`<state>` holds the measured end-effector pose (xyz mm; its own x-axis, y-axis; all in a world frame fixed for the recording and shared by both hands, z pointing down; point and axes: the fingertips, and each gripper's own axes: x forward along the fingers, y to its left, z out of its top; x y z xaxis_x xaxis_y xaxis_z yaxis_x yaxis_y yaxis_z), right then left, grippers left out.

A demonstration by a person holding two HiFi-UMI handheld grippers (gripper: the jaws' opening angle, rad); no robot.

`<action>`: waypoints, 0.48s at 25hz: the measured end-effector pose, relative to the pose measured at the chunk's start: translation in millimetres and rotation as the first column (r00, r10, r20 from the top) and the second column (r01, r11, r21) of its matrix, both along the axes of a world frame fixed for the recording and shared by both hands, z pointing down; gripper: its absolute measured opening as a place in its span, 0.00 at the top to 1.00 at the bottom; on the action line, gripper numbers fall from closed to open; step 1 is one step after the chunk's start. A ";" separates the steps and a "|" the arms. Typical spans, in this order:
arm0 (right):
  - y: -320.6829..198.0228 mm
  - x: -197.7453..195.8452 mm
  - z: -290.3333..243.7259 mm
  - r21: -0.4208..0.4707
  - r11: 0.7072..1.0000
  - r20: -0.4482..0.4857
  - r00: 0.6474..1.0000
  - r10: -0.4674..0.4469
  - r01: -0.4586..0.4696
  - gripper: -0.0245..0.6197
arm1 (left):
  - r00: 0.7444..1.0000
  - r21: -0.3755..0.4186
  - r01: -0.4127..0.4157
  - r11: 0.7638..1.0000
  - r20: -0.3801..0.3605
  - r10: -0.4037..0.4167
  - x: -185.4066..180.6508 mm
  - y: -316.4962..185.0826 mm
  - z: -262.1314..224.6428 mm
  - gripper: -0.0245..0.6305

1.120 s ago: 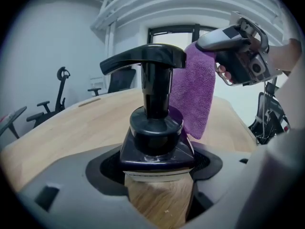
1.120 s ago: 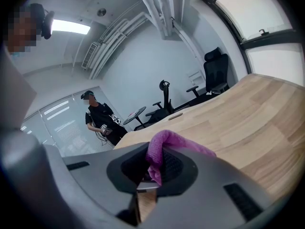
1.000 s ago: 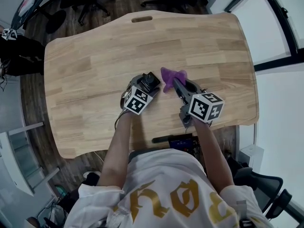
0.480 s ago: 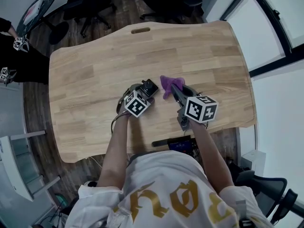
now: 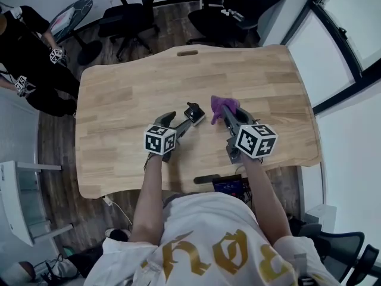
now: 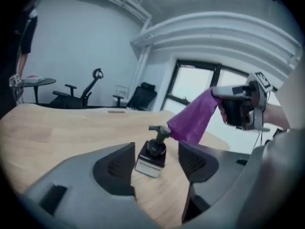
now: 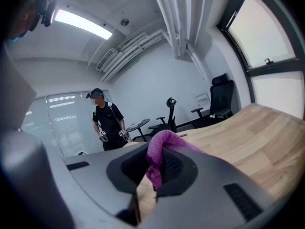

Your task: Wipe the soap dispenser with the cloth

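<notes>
The wooden table (image 5: 119,94) is being reached over by both forearms, extended side by side. The left gripper (image 5: 178,123) is being held tilted downward, its jaws wide though just narrowed slightly, gripping nothing. The purple cloth (image 5: 222,105) is being pinched in the right gripper (image 5: 228,114), hanging just beside the pump. The soap dispenser (image 5: 193,112) is being left standing on the table just ahead of the left jaws.
</notes>
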<state>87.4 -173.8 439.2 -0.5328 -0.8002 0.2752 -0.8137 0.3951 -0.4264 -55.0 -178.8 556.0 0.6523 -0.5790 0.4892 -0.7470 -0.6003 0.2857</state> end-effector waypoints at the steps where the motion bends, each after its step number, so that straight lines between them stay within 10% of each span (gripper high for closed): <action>1: 2.3 -1.2 -7.7 0.022 1.000 -0.008 1.000 -0.003 0.003 0.92 | 0.997 0.026 0.053 0.998 -0.050 -0.052 -2.8 0.1 -17.3 0.59; 3: 8.6 -1.7 -20.7 0.063 0.998 -0.011 1.000 0.007 -0.007 0.92 | 0.981 0.058 0.158 0.986 -0.119 -0.150 -9.4 2.1 -46.3 0.91; 12: 66.9 -13.1 -46.6 0.226 0.974 -0.155 0.987 0.039 -0.003 0.92 | 0.947 0.273 0.320 0.907 -0.123 -0.297 -17.1 38.1 -148.7 0.95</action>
<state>74.3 -106.9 392.5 -0.4795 -0.8615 0.1670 -0.8726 0.4480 -0.1945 -72.1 -140.8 407.3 0.4474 -0.8648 0.2282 -0.8907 -0.4079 0.2006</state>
